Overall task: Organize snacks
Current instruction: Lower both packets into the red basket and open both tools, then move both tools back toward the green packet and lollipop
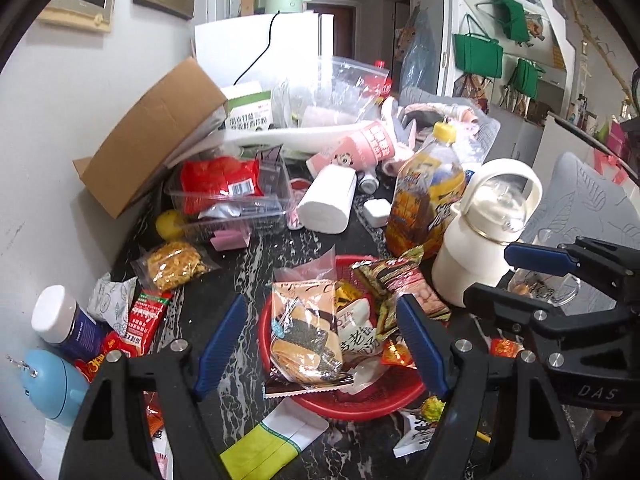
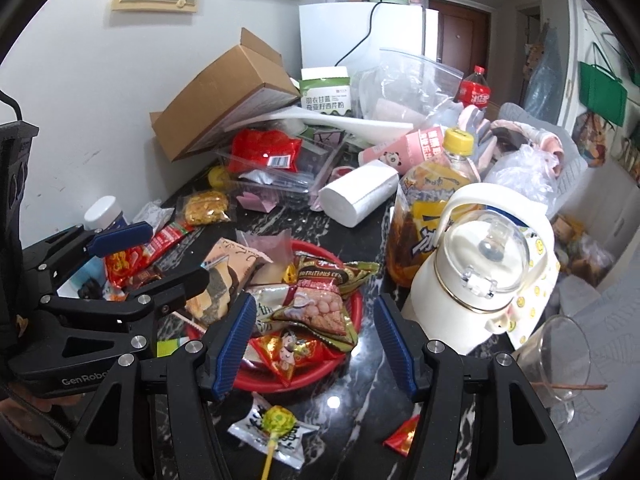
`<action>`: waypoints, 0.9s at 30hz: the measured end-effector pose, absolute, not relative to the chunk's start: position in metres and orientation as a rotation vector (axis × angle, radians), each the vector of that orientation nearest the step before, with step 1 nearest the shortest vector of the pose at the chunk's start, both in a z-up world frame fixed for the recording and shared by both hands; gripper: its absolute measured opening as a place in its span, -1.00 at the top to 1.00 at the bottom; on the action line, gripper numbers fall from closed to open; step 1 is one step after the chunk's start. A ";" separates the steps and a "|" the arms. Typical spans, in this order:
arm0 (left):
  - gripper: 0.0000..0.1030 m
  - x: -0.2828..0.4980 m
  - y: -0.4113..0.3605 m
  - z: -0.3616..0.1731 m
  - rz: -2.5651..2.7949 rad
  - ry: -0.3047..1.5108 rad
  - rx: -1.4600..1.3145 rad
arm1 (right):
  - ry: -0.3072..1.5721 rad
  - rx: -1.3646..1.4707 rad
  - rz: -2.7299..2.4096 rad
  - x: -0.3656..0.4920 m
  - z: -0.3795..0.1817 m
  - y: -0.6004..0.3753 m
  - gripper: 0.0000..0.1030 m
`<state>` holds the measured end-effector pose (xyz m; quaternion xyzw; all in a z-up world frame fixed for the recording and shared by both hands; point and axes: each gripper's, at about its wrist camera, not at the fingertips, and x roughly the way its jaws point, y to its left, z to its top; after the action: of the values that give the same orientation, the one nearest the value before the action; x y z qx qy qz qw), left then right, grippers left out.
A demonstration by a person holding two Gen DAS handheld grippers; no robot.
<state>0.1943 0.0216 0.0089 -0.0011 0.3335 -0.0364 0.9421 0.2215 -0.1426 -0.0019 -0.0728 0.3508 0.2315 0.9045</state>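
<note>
Both hand-held grippers are hovering over the red basket [image 1: 344, 400] on the dark marble counter [image 1: 240, 272], and neither is carrying anything. The left hand-held gripper [image 1: 324, 344] is standing released, its blue pads [image 1: 222, 344] straddling the basket's near side, with the seaweed cracker packet [image 1: 304, 332] lying loose between them, untouched. The right hand-held gripper [image 2: 316, 344] is also released, jaws parted above the basket's right rim, empty.

The basket is already piling up: the peanut bag [image 2: 320, 312] and several small red sachets are lying inside it. Plenty is waiting outside, though. Just in front of the basket, a lollipop [image 2: 276, 428] and a red sachet [image 2: 402, 436] are lying on the counter; left of the basket, red sachets [image 1: 146, 316] and a fried snack bag [image 1: 172, 266] are sitting loose.

The sensible play, I reckon, is taking the nearest strays first, coming down flat on each thin wrapper and pinching its middle, while steering clear of the white kettle [image 2: 480, 276] and the glass [image 2: 560, 360] right of the basket.
</note>
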 end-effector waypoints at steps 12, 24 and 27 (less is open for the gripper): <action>-0.49 0.194 0.038 0.012 -0.118 0.626 -0.028 | 0.716 -0.124 0.473 0.208 0.003 -0.139 -0.20; -0.49 0.158 0.052 0.023 -0.064 0.625 -0.059 | 0.698 -0.116 0.518 0.177 0.005 -0.130 -0.23; -0.49 0.143 0.050 0.022 -0.070 0.637 -0.054 | 0.701 -0.117 0.517 0.168 0.005 -0.129 -0.24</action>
<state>0.1433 0.0503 0.0221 -0.0265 0.3130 -0.0344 0.9488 0.1677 -0.1289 0.0045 -0.0566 0.3394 0.2504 0.9049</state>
